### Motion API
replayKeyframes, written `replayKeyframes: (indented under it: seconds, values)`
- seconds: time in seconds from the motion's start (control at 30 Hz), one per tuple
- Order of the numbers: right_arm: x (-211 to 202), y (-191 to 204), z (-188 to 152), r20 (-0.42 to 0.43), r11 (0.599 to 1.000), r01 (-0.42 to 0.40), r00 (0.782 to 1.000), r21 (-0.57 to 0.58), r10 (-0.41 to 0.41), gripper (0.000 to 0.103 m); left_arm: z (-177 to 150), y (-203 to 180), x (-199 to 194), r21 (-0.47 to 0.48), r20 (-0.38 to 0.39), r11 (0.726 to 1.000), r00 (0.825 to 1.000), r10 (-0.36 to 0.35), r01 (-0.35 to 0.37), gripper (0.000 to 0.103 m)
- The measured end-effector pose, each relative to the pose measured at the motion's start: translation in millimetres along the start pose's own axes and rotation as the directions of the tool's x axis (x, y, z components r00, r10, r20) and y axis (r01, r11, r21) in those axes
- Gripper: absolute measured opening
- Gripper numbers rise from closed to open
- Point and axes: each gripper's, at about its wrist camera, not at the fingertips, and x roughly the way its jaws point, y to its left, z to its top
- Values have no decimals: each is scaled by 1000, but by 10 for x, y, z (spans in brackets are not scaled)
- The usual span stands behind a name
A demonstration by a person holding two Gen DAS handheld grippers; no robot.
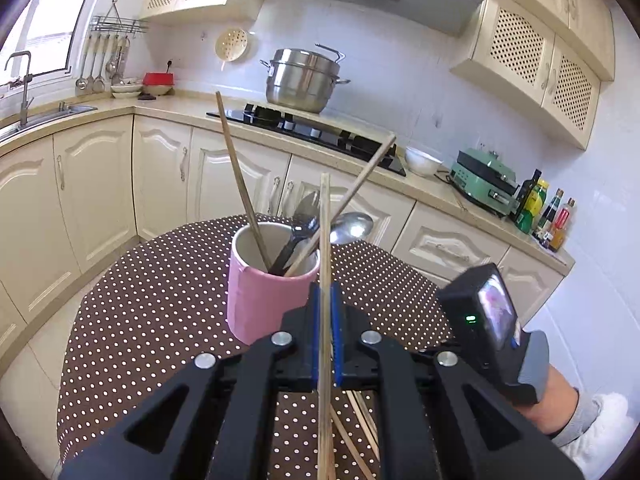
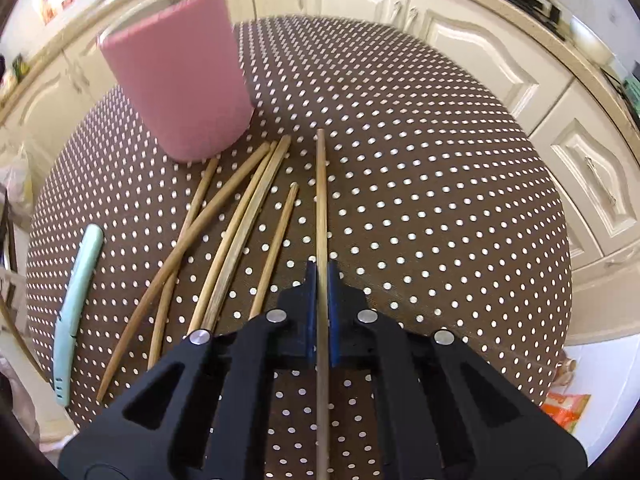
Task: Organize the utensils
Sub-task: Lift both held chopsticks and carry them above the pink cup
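A: Your pink cup (image 1: pixel 264 292) sits just ahead of the left gripper (image 1: pixel 326 312), already holding two chopsticks, a fork and a spoon.

B: Both jaws are clamped tight, each on one chopstick (image 1: pixel 325 240). Beside your right gripper (image 2: pixel 322 284), five loose chopsticks (image 2: pixel 236 240) and a green peeler (image 2: pixel 76 296) remain. Roughly halfway, I'd say.

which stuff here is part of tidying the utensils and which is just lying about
Part of the job:
- pink cup
- chopstick in the left gripper
- chopstick in the right gripper
- loose chopsticks on the table
- mint green knife

Lying about:
- steel pot
- white bowl
- bottles
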Motion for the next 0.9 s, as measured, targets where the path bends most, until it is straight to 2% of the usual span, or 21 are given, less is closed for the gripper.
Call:
replayKeyframes:
  seconds: [0.13, 0.23, 0.4, 0.5, 0.63, 0.7, 0.77, 0.9]
  values:
    - [-283, -157, -182, 122, 996, -49, 992, 68, 41, 5, 24, 28, -86, -14, 32, 1000, 999, 2, -2, 5]
    - [-555, -265, -302, 246, 987, -118, 965, 105, 89, 5, 36, 36, -153, -29, 55, 1000, 998, 3, -1, 5]
    - [-1005, -319, -488, 443, 976, -186, 889, 112, 118, 5, 20, 50, -279, -33, 88, 999, 996, 18, -15, 5]
    - [-1318, -283, -478, 517, 971, -223, 843, 87, 147, 5, 7, 76, -366, -26, 109, 1000, 994, 17, -15, 5]
    - [-1525, -140, -465, 581, 962, -268, 791, 46, 193, 5, 17, 99, -463, -23, 136, 1000, 991, 22, -19, 5]
    - [-1592, -53, -374, 596, 957, -288, 772, 19, 221, 5, 26, 117, -507, -22, 150, 1000, 988, 25, -22, 5]
    - [-1607, 65, -327, 609, 955, -295, 758, -1, 235, 5, 33, 142, -554, -23, 165, 999, 986, 27, -24, 5]
    - [-1735, 293, -302, 658, 955, -291, 708, -62, 258, 5, 57, 202, -652, -23, 193, 999, 980, 40, -37, 5]
